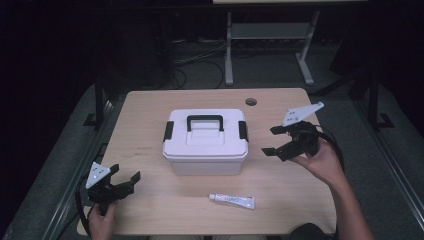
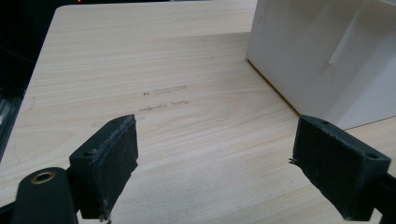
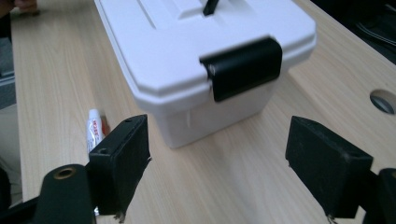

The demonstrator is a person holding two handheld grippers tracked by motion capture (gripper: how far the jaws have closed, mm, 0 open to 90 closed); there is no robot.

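High view: a pale wood-grain bench (image 1: 150, 130) with rounded corners is seen, and near its middle stands a white, smooth plastic box (image 1: 205, 142), rectangular with softened edges. The box is closed by a stepped lid (image 1: 206, 132) carrying a flat black handle (image 1: 205, 122) and a black latch (image 1: 243, 130) at each short end. A small white tube (image 1: 232, 200) lies flat on the bench, in front of the box and apart from it. The left gripper (image 1: 126, 181) is held at the near left corner of the bench, well apart from the box, its jaws spread with nothing between them; in the left gripper view the matte black pads (image 2: 114, 161) are seen over bare wood, worn at the edges. The right gripper (image 1: 272, 140) is held just beside the box's right end, jaws spread wide and empty; in the right gripper view the glossy latch is faced, untouched.
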